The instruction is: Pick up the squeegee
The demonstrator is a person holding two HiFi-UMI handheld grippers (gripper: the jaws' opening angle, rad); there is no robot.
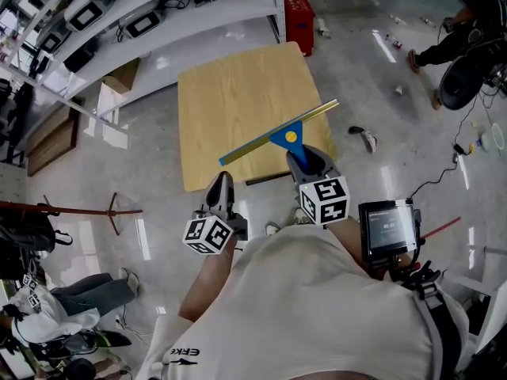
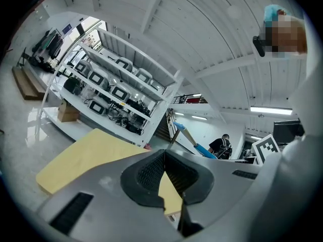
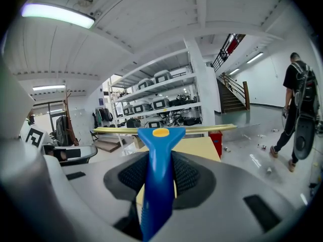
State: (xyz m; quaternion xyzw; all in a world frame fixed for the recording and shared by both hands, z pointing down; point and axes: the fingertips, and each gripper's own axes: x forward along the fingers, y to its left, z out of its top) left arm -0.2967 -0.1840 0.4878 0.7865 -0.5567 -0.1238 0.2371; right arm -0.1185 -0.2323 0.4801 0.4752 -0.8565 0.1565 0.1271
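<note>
The squeegee [image 1: 285, 135] has a blue handle with a yellow dot and a long brass-coloured blade. It hangs in the air over the near edge of the wooden table [image 1: 238, 93]. My right gripper [image 1: 299, 158] is shut on its handle from below. In the right gripper view the handle [image 3: 157, 180] stands upright between the dark pads [image 3: 189, 174], with the blade [image 3: 207, 128] level across the top. My left gripper [image 1: 222, 180] hovers left of it, near the table's front edge, shut and holding nothing. From the left gripper [image 2: 164, 153] view, the squeegee [image 2: 194, 144] shows off to the right.
White shelving [image 1: 158, 14] with equipment runs along the far left, with a cardboard box [image 1: 123, 74] below it. A red crate [image 1: 299, 18] stands behind the table. A person [image 1: 459, 38] crouches at the far right; small items litter the floor there. A coat stand [image 1: 79, 210] lies at the left.
</note>
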